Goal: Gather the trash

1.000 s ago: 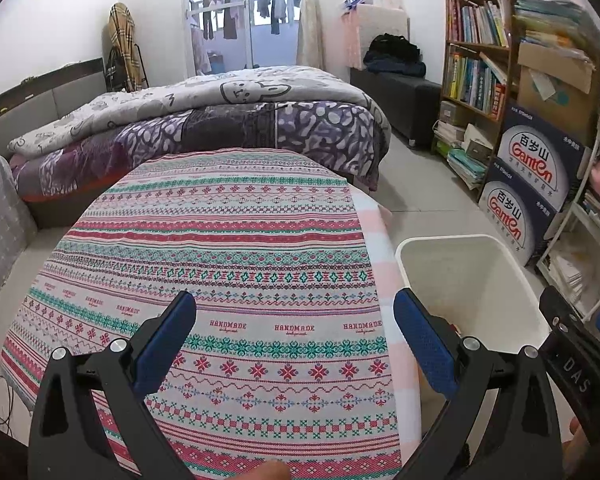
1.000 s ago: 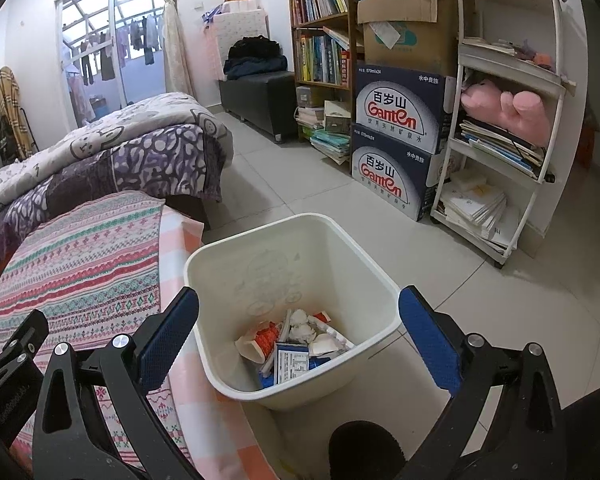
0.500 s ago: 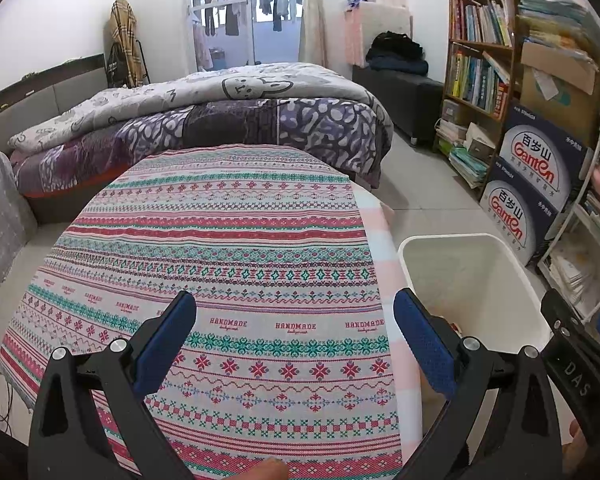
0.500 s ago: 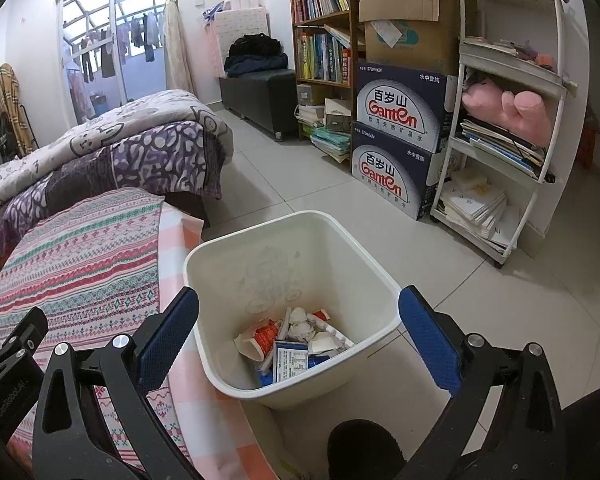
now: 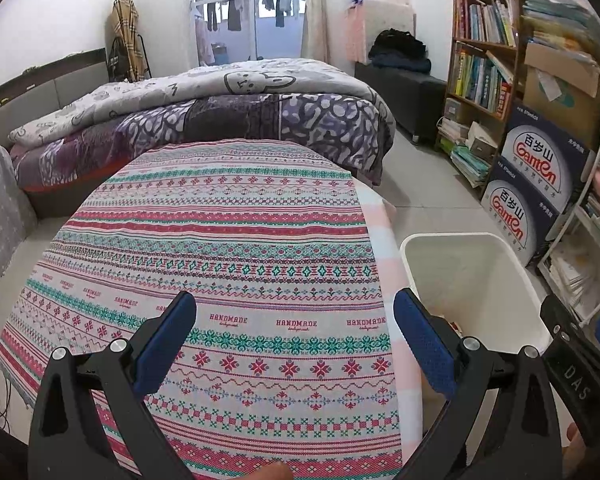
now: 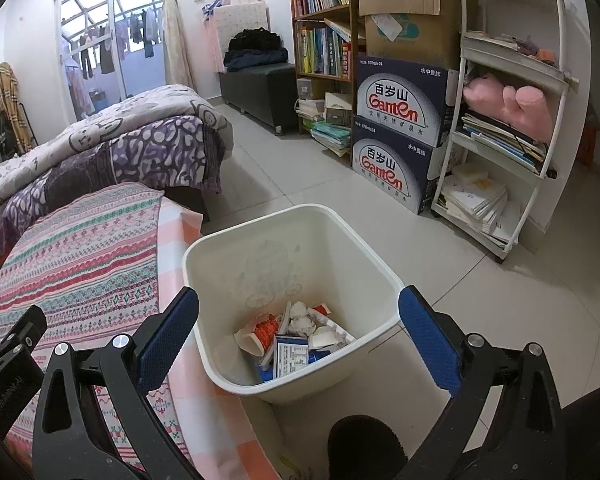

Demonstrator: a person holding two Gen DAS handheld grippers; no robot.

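A cream plastic trash bin [image 6: 384, 268] stands on the tiled floor just right of the table. Inside it lies trash [image 6: 296, 336]: crumpled paper, a red-and-white wrapper, a blue-and-white carton. My right gripper [image 6: 298, 328] is open and empty, held above the bin's near side. My left gripper [image 5: 294, 332] is open and empty above the table's patterned cloth [image 5: 220, 240]. The bin [image 5: 476, 280] also shows at the right of the left wrist view. No loose trash shows on the cloth.
A bed with a purple-and-grey quilt [image 5: 228, 112] stands behind the table. Bookshelves [image 6: 324, 32], stacked Ganten boxes [image 6: 400, 132] and a white rack [image 6: 508, 120] line the right wall. A dark bench [image 6: 260, 88] stands further back. Tiled floor [image 6: 500, 300] lies right of the bin.
Both grippers stay open and empty. The views shift only slightly; the right gripper has drifted a little over the bin.
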